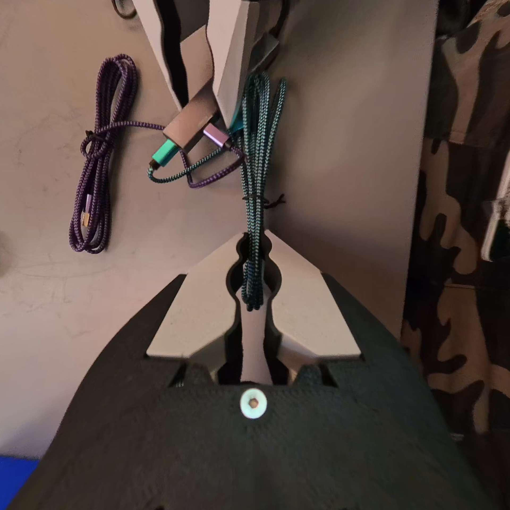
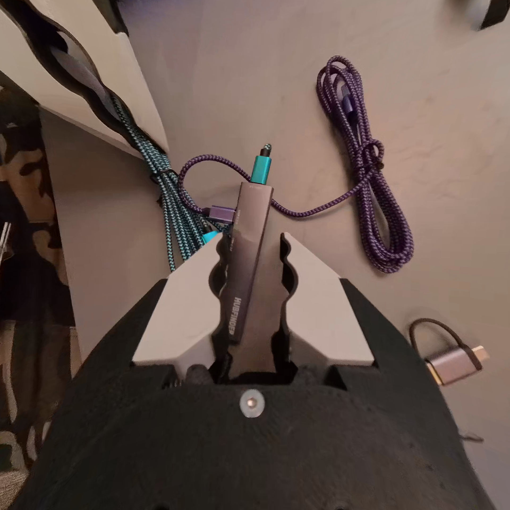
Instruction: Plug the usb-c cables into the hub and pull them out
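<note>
Right now the right tool (image 2: 252,242) is gripping the grey hub (image 2: 248,265) between its white fingers (image 2: 311,309), holding it above the pale worktop (image 2: 220,82). A teal plug (image 2: 260,169) is sitting in the hub's far end and a purple plug (image 2: 222,214) in its side. The left tool (image 1: 255,237) is pinching the bundled teal cable (image 1: 255,171) — its strands are running up between the narrow jaws, close to the worktop's right edge in the left wrist view. The purple cable (image 1: 93,176) is lying coiled and tied on the worktop, well apart from the hub, with one strand trailing to it. A small grey adapter (image 2: 452,364) is resting beside the right tool — near its black body.
</note>
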